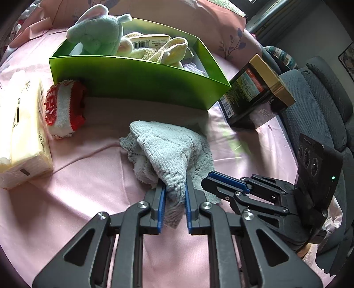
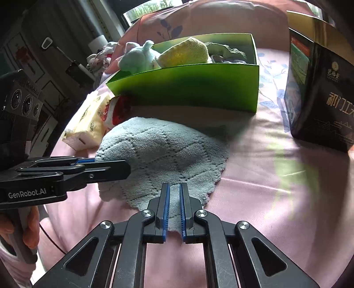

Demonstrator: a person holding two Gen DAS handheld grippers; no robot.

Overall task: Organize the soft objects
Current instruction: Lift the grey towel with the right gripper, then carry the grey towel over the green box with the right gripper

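A pale grey-blue cloth [image 1: 168, 150] lies on the pink bedsheet in front of a green box [image 1: 137, 82]. My left gripper [image 1: 174, 190] is shut on a bunched fold of the cloth. My right gripper [image 2: 174, 188] sits at the cloth's [image 2: 163, 150] near edge, jaws narrowly apart with the cloth edge between them. The green box [image 2: 188, 86] holds a mint plush toy [image 1: 97, 33], a cream-yellow towel [image 1: 168, 51] and other soft items. A red and white rolled cloth [image 1: 64, 108] lies left of the box.
A tissue pack [image 1: 22, 133] lies at the left. A black and gold carton [image 1: 254, 93] stands right of the box, also large in the right wrist view [image 2: 320, 88]. A pink pillow [image 1: 177, 13] is behind. A grey chair [image 1: 320, 106] stands beside the bed.
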